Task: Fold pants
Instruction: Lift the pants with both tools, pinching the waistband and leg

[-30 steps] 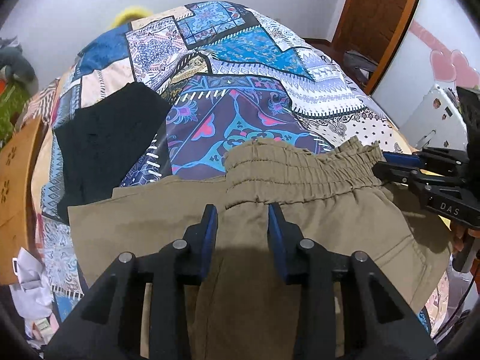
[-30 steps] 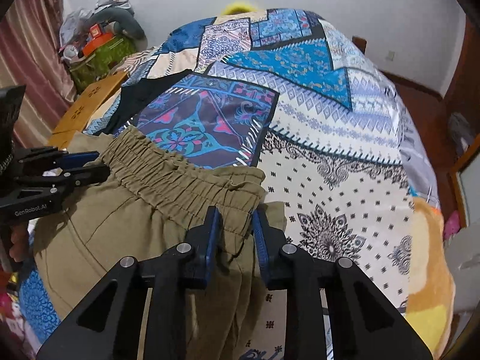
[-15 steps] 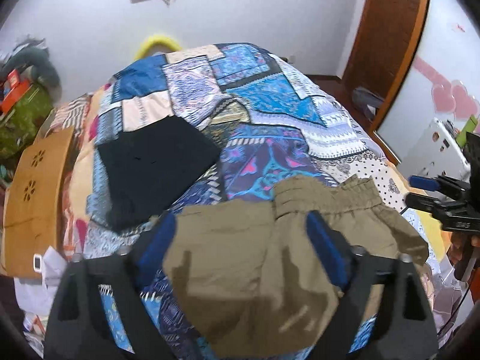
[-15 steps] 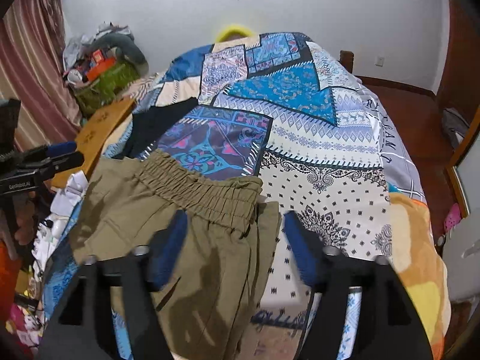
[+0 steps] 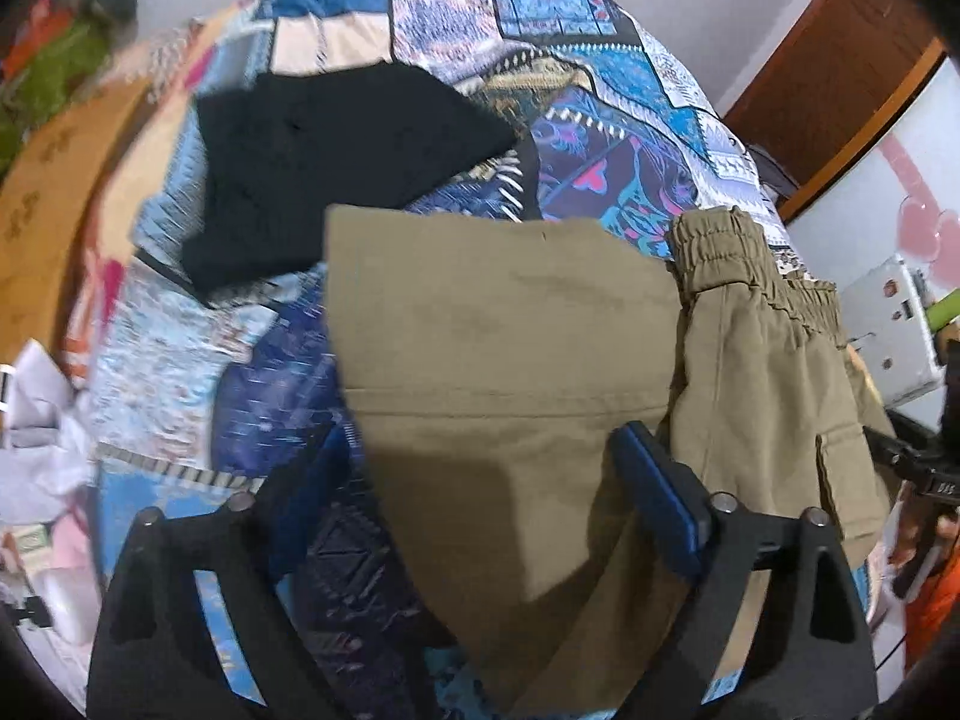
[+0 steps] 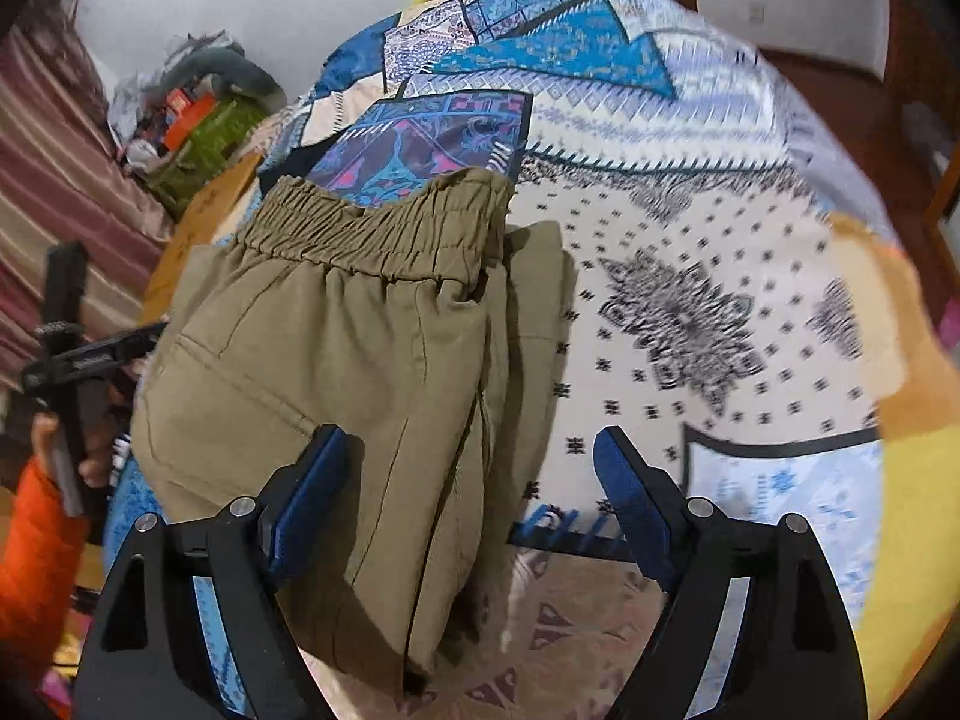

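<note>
Left gripper (image 5: 486,480) and right gripper (image 6: 468,480) both spread wide, gripping nothing, each hovering over the olive pants (image 5: 510,360) folded at the near edge of the patterned bedspread (image 6: 690,210). Waistband (image 6: 384,222) faces the far side, folded leg end lies just left of it; bare bedspread stretches right and beyond. 1 black garment (image 5: 336,162) lies near the leg end's far-left corner; wooden board (image 5: 42,204) flanks the bed's left edge
</note>
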`<state>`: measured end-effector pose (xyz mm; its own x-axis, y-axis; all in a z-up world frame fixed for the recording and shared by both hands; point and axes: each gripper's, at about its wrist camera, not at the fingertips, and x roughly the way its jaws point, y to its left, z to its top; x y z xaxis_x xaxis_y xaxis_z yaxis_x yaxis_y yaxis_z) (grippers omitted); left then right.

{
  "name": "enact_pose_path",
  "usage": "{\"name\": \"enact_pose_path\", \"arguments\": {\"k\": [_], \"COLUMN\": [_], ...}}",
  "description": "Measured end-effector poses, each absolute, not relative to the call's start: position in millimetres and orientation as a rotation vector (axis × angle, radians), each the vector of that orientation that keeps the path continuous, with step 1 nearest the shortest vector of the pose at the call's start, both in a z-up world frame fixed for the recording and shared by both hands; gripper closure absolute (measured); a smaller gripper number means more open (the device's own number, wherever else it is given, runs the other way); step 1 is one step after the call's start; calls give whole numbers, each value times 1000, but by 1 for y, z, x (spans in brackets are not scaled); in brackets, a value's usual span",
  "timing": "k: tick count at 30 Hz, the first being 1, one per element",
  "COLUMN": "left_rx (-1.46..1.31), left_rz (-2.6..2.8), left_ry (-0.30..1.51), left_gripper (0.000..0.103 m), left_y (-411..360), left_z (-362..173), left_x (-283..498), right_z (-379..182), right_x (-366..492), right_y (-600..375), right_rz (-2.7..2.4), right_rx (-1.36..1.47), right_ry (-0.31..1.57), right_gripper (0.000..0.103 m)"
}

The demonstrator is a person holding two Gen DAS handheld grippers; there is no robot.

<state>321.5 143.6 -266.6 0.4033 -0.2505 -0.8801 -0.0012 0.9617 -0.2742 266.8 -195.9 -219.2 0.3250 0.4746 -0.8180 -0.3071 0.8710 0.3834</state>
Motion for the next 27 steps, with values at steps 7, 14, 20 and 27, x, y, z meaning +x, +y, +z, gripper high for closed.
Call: {"name": "enact_pose_path", "arguments": {"k": [7, 14, 20, 27], "left_rx": [-274, -209, -63, -52], "left_rz": [-242, -194, -104, -82], "left_ry": [1127, 1100, 1024, 930], "left_gripper": [48, 84, 92, 95], "left_y": [130, 121, 104, 103], "left_z": [-261, -249, -229, -187], "left_x": [332, 332, 323, 321], "right_z": [-222, -221, -203, -161], "right_x": [279, 287, 282, 285], "right_y": [-188, -190, -180, -166], "right_rz": [547, 531, 525, 553], "right_rx": [220, 262, 212, 140], "right_ry": [1112, 1109, 1067, 969], "right_gripper": [38, 74, 92, 94]}}
